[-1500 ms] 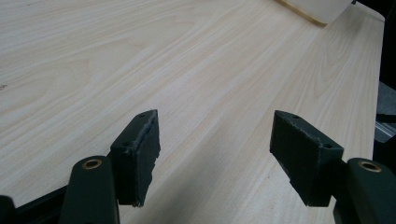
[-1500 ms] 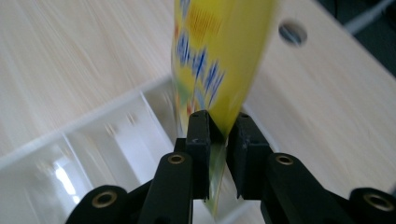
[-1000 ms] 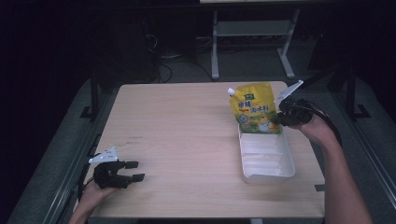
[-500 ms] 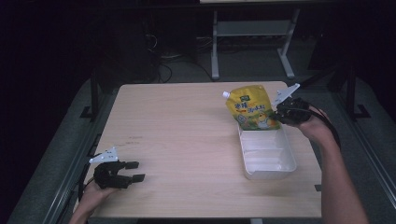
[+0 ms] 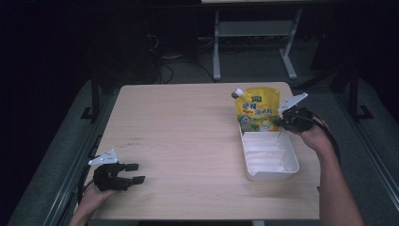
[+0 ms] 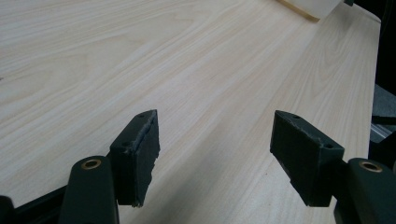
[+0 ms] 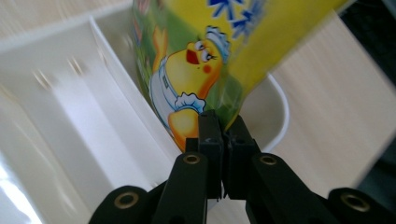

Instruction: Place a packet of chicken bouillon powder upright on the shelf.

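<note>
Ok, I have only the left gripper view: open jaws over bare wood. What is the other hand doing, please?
Observer: The right gripper is shut on the lower edge of a yellow spouted pouch.
Operator: Is the pouch on the table?
Observer: No, it is held up over the far end of a white tray.
Operator: Is there something in the tray?
Observer: The compartments that show look empty; the right gripper view shows a divider wall beside the pouch.
Operator: Where is my left gripper?
Observer: The left gripper is at the table's near left corner, far from the tray.
</note>
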Demonstrator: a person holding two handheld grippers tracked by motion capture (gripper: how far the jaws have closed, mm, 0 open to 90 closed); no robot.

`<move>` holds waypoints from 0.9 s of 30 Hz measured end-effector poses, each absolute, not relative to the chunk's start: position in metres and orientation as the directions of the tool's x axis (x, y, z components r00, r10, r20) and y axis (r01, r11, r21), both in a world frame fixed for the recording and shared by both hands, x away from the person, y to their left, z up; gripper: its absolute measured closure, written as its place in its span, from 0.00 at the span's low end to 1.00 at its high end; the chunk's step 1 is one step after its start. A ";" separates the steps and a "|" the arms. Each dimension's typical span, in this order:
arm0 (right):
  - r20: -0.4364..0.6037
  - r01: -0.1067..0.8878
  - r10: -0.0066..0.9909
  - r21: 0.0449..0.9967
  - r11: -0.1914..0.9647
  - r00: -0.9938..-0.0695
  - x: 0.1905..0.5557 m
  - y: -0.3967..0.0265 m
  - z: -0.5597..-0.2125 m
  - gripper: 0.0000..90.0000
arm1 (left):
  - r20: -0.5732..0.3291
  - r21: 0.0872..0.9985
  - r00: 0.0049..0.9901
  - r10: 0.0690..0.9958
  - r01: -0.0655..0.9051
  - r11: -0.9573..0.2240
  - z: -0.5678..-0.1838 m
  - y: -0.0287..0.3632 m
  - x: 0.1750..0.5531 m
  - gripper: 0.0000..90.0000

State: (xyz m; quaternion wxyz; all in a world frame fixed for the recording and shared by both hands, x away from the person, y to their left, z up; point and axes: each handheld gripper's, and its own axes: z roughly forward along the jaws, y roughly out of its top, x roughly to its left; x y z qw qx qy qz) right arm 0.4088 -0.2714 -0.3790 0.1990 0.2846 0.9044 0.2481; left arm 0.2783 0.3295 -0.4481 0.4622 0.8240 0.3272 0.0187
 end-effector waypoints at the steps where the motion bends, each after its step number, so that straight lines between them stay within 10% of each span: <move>1: -0.219 0.416 0.613 0.562 0.715 -0.759 0.409 -0.271 -0.379 0.97 | -0.278 0.774 0.781 0.559 0.527 -0.351 -0.449 0.330 0.278 0.36; 13: -0.055 0.481 0.684 0.671 0.565 -0.727 0.412 -0.284 -0.373 0.77 | -0.280 0.768 0.783 0.556 0.530 -0.360 -0.449 0.328 0.279 0.36; 20: 0.026 0.482 0.710 0.752 0.449 -0.703 0.412 -0.295 -0.360 0.99 | -0.281 0.768 0.780 0.559 0.532 -0.356 -0.449 0.329 0.279 0.35; 27: 0.048 0.494 0.730 0.767 0.410 -0.681 0.410 -0.302 -0.370 1.00 | -0.282 0.774 0.779 0.560 0.530 -0.347 -0.449 0.330 0.278 0.35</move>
